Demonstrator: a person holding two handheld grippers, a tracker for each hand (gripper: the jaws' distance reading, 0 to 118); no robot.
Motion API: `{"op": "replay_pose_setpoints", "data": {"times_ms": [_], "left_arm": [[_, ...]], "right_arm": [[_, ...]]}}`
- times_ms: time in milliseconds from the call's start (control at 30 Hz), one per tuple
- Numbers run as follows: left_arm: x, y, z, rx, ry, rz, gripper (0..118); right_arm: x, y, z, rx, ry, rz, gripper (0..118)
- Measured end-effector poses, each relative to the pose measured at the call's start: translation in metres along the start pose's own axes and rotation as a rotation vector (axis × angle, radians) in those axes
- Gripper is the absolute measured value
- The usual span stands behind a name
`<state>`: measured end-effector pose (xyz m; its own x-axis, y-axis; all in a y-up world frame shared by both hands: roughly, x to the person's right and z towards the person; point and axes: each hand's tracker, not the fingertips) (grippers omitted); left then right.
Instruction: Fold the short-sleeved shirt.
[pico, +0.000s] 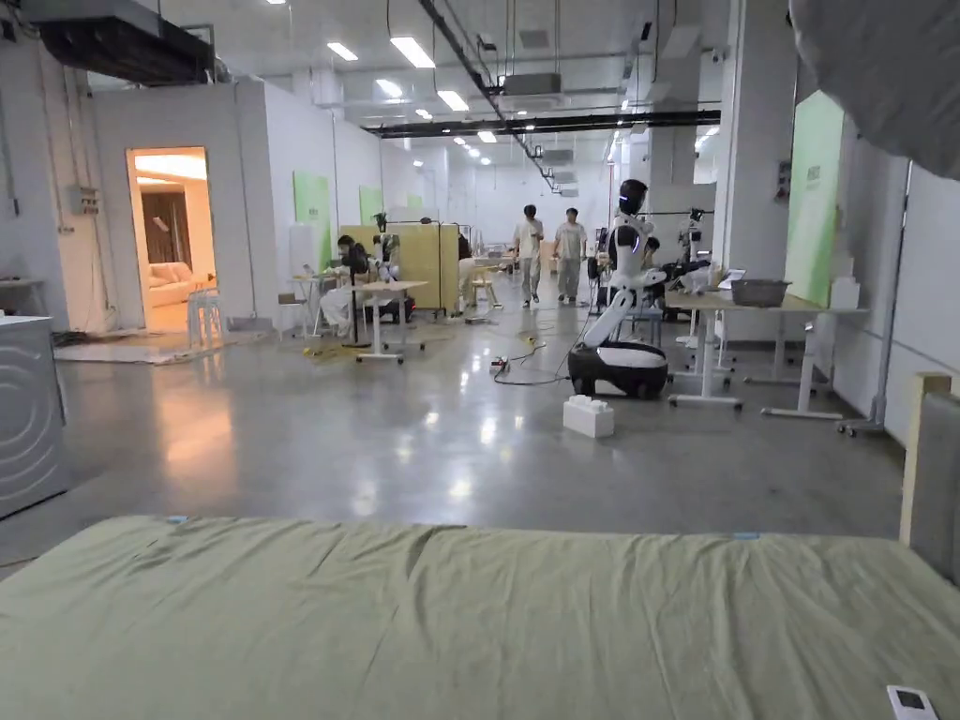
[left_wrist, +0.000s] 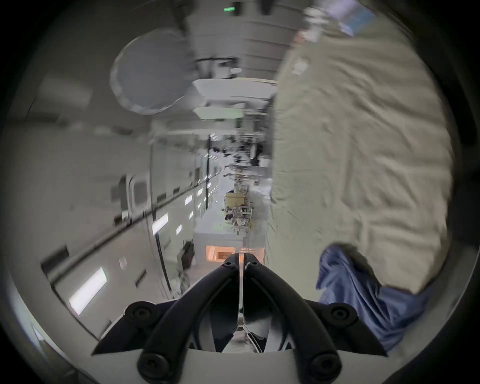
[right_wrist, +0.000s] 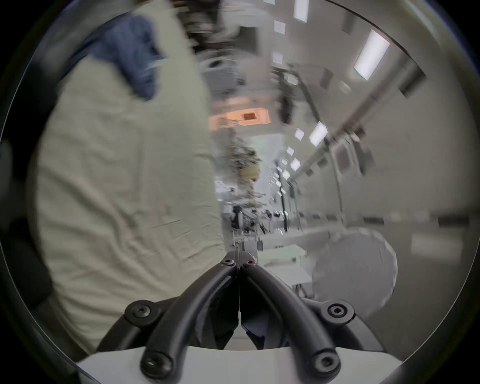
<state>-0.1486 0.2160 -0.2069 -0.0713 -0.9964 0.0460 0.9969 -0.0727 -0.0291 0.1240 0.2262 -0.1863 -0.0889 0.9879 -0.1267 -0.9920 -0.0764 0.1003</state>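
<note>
My left gripper (left_wrist: 242, 262) and my right gripper (right_wrist: 238, 261) each ride with the fingers drawn together on nothing, tips meeting in open air and turned sideways over the bed (pico: 450, 609). I read this as a carrying pose rather than a working one: both tools point out into the room, not down at the cloth, so the fold has not yet begun.

The short-sleeved shirt (left_wrist: 363, 291), a crumpled blue heap, lies on the olive-green sheet near the bed's edge closest to me, off to one side of the left gripper and apart from it; in the right gripper view the same blue bundle (right_wrist: 130, 49) sits well away from those fingers. It is bunched, not spread, so my judgement is that it needs to be picked up and laid flat before any crease can go in. Both gripper views are smeared, and I cannot tell which end of the garment is collar or hem.

The sheet is lightly wrinkled, broad and soft, a surface that may drag with the shirt. A small white remote (pico: 911, 701) rests at the near right corner, and an upholstered headboard (pico: 933, 478) stands at the right.

Beyond the bed, polished concrete floor (pico: 375, 441) runs to a white-and-black wheeled robot (pico: 621, 309), a white block (pico: 589, 416) beside it, a washing machine (pico: 28, 412) at the left, benches with people seated at them, and two people (pico: 549, 251) walking under strip lights.
</note>
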Motion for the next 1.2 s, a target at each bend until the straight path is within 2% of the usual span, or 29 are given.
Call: {"op": "replay_pose_setpoints", "data": {"times_ms": [33,100,133,200,233,267,333,433,467,500,533,567,600,633,700,767,867,933,1067,1200], "left_arm": [[0.008,-0.001,0.005,0.019,-0.019,-0.014,2],[0.015,-0.001,0.013,0.040,-0.144,0.077,1],[0.014,0.000,0.014,0.036,-0.157,0.098,1],[0.006,0.002,0.014,0.027,-0.103,0.151,1],[-0.011,0.002,0.013,0.011,-0.080,0.229,1],[-0.029,0.000,0.013,-0.001,-0.067,0.366,1],[-0.077,-0.009,0.014,-0.031,-0.053,0.787,2],[-0.125,-0.041,0.027,0.028,-0.048,1.466,1],[-0.126,-0.054,0.030,0.094,-0.077,1.660,1],[-0.121,-0.061,0.031,0.131,-0.097,1.771,1],[-0.112,-0.062,0.030,0.108,-0.096,1.818,1],[-0.111,-0.061,0.030,0.061,-0.119,1.807,1],[-0.111,-0.059,0.031,0.052,-0.144,1.786,1],[-0.112,-0.058,0.033,0.065,-0.142,1.755,1],[-0.112,-0.048,0.038,0.075,-0.130,1.694,1],[-0.114,-0.046,0.040,0.078,-0.132,1.680,1],[-0.117,-0.043,0.041,0.118,-0.167,1.668,1],[-0.119,-0.041,0.042,0.140,-0.180,1.661,1],[-0.123,-0.036,0.044,0.151,-0.155,1.578,1],[-0.126,-0.039,0.043,0.157,-0.173,1.585,1]], "right_arm": [[-0.008,-0.001,0.000,0.015,0.017,0.024,1],[-0.028,-0.001,0.008,0.053,0.069,0.116,1],[-0.027,0.000,0.009,0.053,0.098,0.143,1],[-0.022,0.000,0.006,0.037,0.079,0.103,1],[-0.009,-0.002,0.007,0.013,0.052,0.031,1],[0.003,-0.004,0.007,-0.006,0.006,-0.078,1],[0.048,-0.014,0.010,-0.053,-0.088,-0.389,1],[0.100,-0.030,0.030,-0.069,-0.249,-0.949,2],[0.091,-0.040,0.032,-0.065,-0.275,-1.169,2],[0.091,-0.049,0.038,-0.051,-0.299,-1.367,2],[0.092,-0.056,0.040,-0.034,-0.269,-1.511,2],[0.090,-0.063,0.038,-0.018,-0.208,-1.615,2],[0.082,-0.068,0.034,-0.060,-0.091,-1.780,1],[0.091,-0.066,0.043,-0.009,-0.240,-1.659,1],[0.092,-0.065,0.044,-0.036,-0.208,-1.654,1],[0.099,-0.059,0.044,-0.001,-0.226,-1.573,1],[0.097,-0.056,0.041,-0.024,-0.180,-1.569,1],[0.094,-0.055,0.040,-0.006,-0.133,-1.627,1],[0.094,-0.052,0.042,0.004,-0.136,-1.612,1],[0.097,-0.052,0.043,0.031,-0.113,-1.612,1]]}}
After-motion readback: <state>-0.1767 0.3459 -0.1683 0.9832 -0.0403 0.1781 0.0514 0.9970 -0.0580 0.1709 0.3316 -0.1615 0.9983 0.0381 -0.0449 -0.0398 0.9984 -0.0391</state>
